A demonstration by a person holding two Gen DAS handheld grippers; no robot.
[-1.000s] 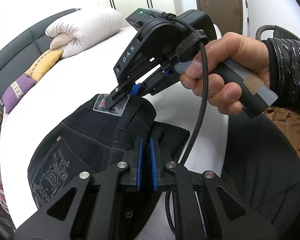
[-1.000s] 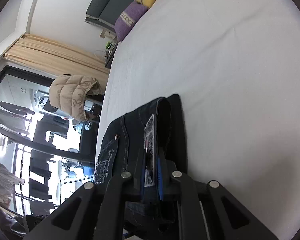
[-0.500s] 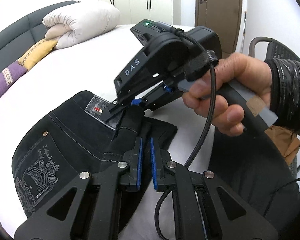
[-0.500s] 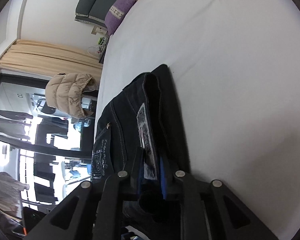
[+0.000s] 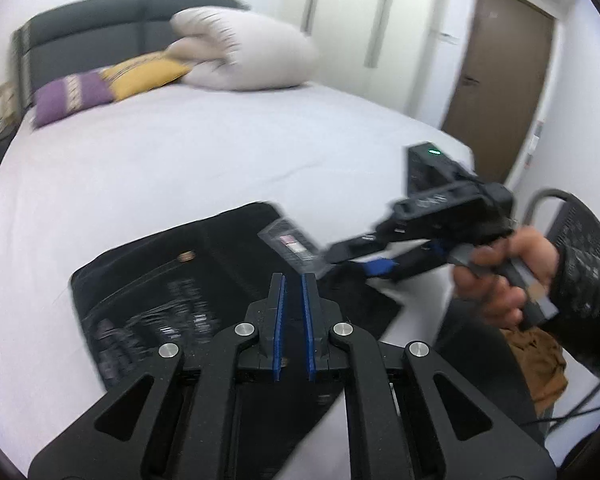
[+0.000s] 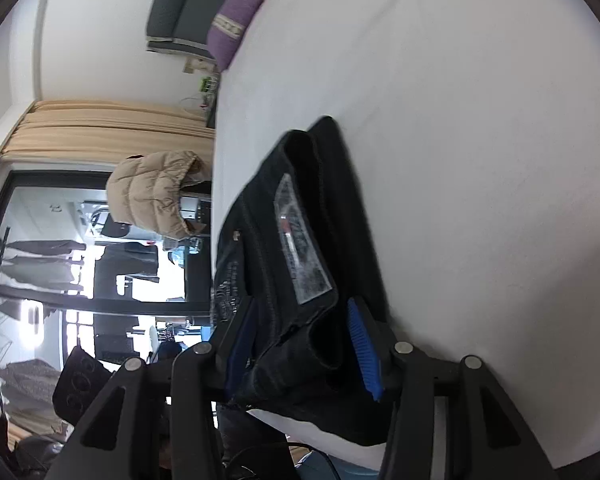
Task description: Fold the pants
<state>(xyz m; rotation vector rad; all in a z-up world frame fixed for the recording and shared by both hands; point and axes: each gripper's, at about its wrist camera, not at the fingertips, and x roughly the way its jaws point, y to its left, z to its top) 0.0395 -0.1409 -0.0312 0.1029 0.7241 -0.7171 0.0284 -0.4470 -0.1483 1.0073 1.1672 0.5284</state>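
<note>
We see the folded black pants lying flat on the white bed, near its foot edge and toward the corner by the door, well apart from the pillows at the headboard end. Our left gripper hovers just above the pants with its blue-padded fingers drawn close together, a narrow gap between them and no cloth in that gap. Our right gripper has its jaws spread wide, the blue pads on either side of the thick folded waistband edge, and we cannot tell whether either pad touches the fabric. In the left wrist view the right gripper reaches in from the door side, its tips at the waistband beside the pale patch label, with the right hand wrapped around its handle. A purple cushion, a yellow cushion and a white duvet sit along the head edge of the bed.
</note>
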